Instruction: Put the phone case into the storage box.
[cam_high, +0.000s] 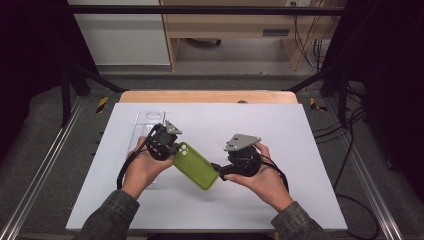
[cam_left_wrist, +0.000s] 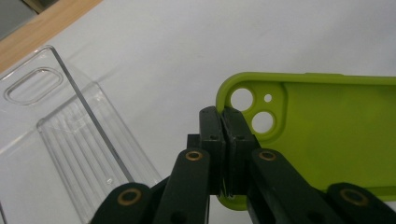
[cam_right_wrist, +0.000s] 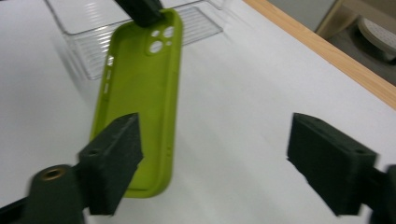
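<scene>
A lime-green phone case (cam_high: 196, 167) lies slanted over the white table, its open inside facing up. My left gripper (cam_high: 172, 150) is shut on the case's rim at the camera-hole corner; in the left gripper view the jaws (cam_left_wrist: 225, 121) pinch the edge of the case (cam_left_wrist: 327, 135). My right gripper (cam_high: 216, 170) sits at the case's opposite end, open. In the right gripper view its jaws (cam_right_wrist: 215, 140) stand wide apart, the left pad over the case's (cam_right_wrist: 140, 93) near corner without pressing on it. The left gripper's black tip (cam_right_wrist: 140, 9) shows at the case's far end.
A clear plastic tray (cam_high: 145, 120) lies at the table's left, just behind my left hand; it also shows as the tray (cam_left_wrist: 70, 121) beside the left jaws. The white mat (cam_high: 275, 125) ends at a wooden edge (cam_high: 210, 96) at the back. Metal rails flank the table.
</scene>
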